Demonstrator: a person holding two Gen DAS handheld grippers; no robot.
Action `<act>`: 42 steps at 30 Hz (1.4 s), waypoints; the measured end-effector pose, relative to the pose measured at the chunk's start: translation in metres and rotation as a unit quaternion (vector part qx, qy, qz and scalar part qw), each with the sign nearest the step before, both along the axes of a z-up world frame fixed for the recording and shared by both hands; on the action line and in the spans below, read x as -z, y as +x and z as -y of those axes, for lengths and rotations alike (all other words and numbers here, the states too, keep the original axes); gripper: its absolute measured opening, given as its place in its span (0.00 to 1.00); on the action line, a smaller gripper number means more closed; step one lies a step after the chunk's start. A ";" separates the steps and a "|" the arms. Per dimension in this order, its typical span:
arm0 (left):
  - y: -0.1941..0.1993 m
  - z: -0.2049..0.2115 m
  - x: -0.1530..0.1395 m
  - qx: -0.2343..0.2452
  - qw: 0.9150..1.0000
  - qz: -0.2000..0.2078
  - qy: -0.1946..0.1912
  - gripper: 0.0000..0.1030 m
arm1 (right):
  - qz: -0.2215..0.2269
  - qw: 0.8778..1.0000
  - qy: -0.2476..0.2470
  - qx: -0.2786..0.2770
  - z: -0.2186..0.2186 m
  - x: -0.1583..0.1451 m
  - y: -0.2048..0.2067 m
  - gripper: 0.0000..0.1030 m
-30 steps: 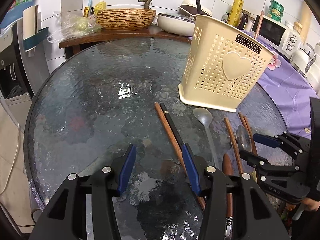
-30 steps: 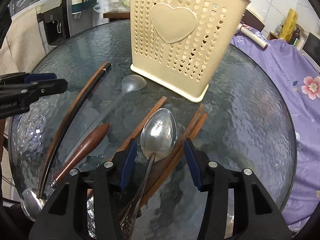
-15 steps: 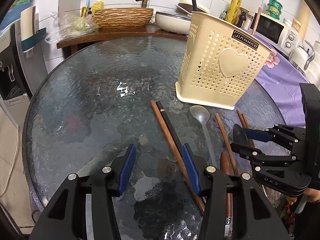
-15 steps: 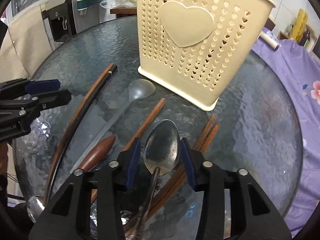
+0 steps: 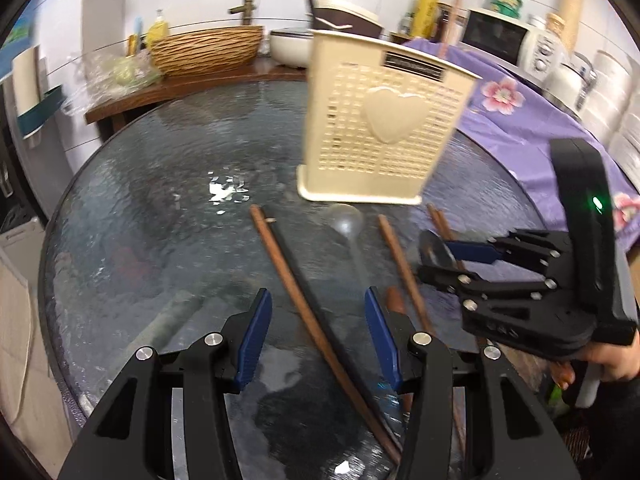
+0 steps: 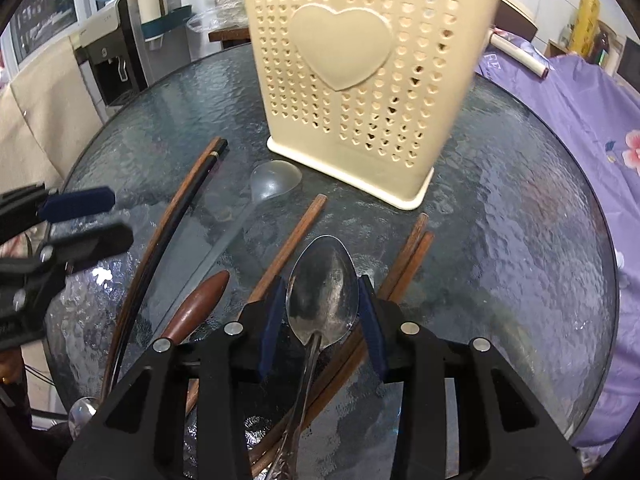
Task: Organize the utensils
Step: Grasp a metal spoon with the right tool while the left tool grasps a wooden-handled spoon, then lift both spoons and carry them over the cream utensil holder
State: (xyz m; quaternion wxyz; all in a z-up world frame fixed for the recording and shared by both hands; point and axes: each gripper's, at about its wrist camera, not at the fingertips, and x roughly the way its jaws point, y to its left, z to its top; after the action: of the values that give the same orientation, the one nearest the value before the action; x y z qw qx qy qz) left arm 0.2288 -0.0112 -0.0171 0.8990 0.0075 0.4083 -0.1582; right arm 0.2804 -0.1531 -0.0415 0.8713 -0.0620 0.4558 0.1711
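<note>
1. The metal spoon (image 6: 322,286) sits with its bowl between the blue pads of our right tool (image 6: 322,312), which has just been closing and now pinches the bowl's edges; the handle runs back under the tool, over the wooden chopsticks (image 6: 404,256) lying on the counter (image 6: 520,240).
2. Our left tool (image 5: 318,330) hangs half open and holds nothing, with a brown and a black chopstick (image 5: 296,292) running between its pads on the glass below.
3. What could go wrong, in our judgement: the bowl is smooth, curved and polished, so a pinch across its rim may let it pivot or squirt out once lifted (the long ornate handle would pull it down at the rear).
4. The spoon also lies close over the chopsticks, so a lift could drag or roll one of them across the slick glass.
5. The cream plastic holder (image 6: 360,80) stands upright just beyond, perforated with small hearts and bearing one large raised heart; a tilted spoon could catch its rim going in.
6. Around this lie a translucent plastic spoon (image 6: 272,182), a utensil with a rounded reddish wooden handle (image 6: 200,300), and a single brown chopstick (image 6: 296,236), all on pebbled dark glass, round in outline.
</note>
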 end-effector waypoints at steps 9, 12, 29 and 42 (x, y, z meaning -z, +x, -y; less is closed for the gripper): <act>-0.008 0.036 0.013 0.066 0.998 -0.022 0.011 0.32 | 0.007 1.000 0.025 0.016 0.012 -0.009 -0.006 0.36; -0.006 0.045 0.018 0.079 0.996 -0.027 0.020 0.28 | 0.007 0.999 0.033 0.022 0.018 -0.011 -0.007 0.36; 0.009 0.073 0.032 0.098 0.992 -0.042 0.064 0.16 | 0.008 0.998 0.050 0.031 0.030 -0.016 -0.016 0.36; 0.005 0.056 0.018 0.076 0.997 -0.025 0.012 0.15 | 0.032 0.996 0.071 0.037 0.041 -0.024 -0.028 0.36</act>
State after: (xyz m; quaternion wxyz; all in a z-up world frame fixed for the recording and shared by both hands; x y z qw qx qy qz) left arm 0.2343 -0.0671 -0.0351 0.8737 0.0454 0.4311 -0.2209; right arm 0.2521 -0.1939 -0.0171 0.8932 0.0116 0.4168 0.1685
